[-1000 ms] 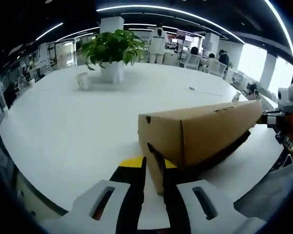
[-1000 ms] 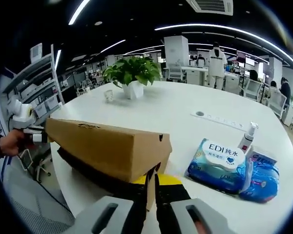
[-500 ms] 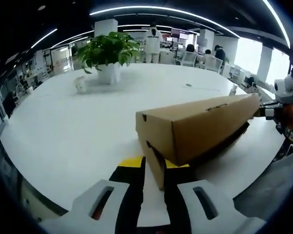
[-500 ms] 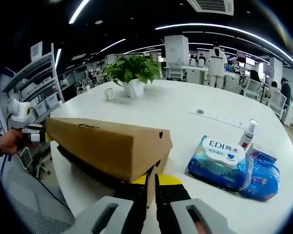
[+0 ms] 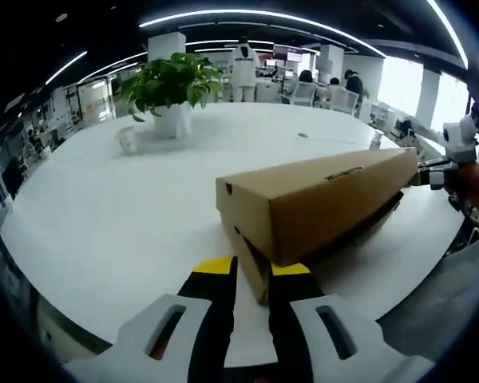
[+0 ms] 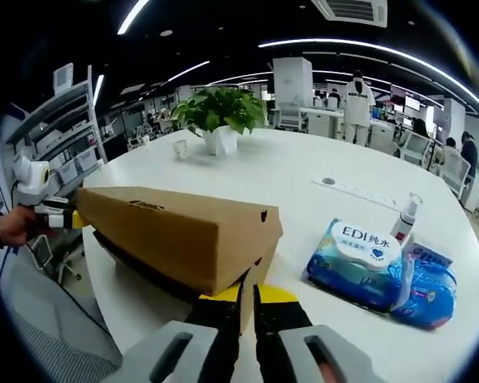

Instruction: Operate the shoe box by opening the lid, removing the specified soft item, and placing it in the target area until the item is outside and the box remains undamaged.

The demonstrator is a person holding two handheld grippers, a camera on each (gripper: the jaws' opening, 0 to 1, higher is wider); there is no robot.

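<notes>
The brown cardboard shoe box lid (image 5: 327, 195) stretches between my two grippers above the white table (image 5: 104, 207). My left gripper (image 5: 254, 275) is shut on the flap at the lid's near end. At the far end sits my right gripper (image 5: 439, 171), held by a hand (image 5: 475, 187). In the right gripper view, my right gripper (image 6: 247, 299) is shut on the lid (image 6: 184, 235) at its near end flap, with the left gripper (image 6: 56, 217) at the far end. A dark gap (image 6: 140, 267) runs under the lid; what lies inside is hidden.
A potted plant (image 5: 172, 88) and a small cup (image 5: 128, 137) stand far across the table. A wet-wipes pack (image 6: 363, 263), a blue packet (image 6: 427, 291) and a spray bottle (image 6: 405, 219) lie right of the box. People and desks fill the background.
Both grippers keep their hold on the lid's ends. The lid has risen slightly and both views have shifted a little with the hands.
</notes>
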